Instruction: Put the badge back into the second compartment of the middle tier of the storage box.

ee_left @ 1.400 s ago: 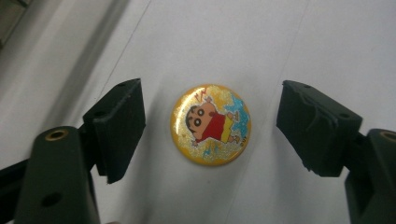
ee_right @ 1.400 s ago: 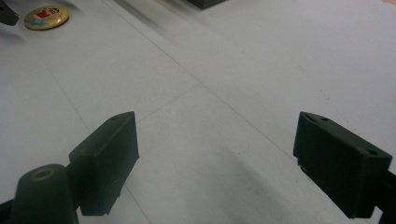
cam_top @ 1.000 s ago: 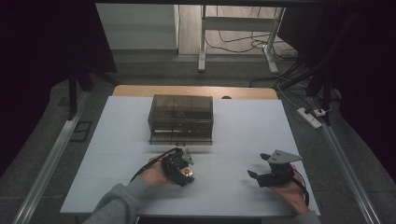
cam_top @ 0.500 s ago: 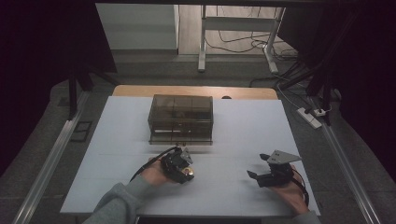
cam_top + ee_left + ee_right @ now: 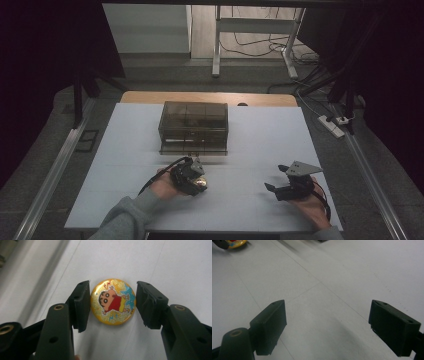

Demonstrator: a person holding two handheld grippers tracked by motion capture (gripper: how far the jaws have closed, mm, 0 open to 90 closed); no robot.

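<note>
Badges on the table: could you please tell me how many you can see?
1: the round cartoon badge lies flat between the open jaws of the left gripper. More could be hidden inside the smoky box.

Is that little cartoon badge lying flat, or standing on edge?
Flat. The badge lies face up on the white table, its whole picture showing between the left gripper's open jaws.

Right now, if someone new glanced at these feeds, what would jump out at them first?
The bright cartoon badge, a glittery yellow disc lying flat on the white table, sits between the open jaws of the left gripper, with a gap visible on at least one side. Next would be the dark see-through box at the table's middle, toward the far side. The right gripper is open over bare table near the person's right hand.
</note>
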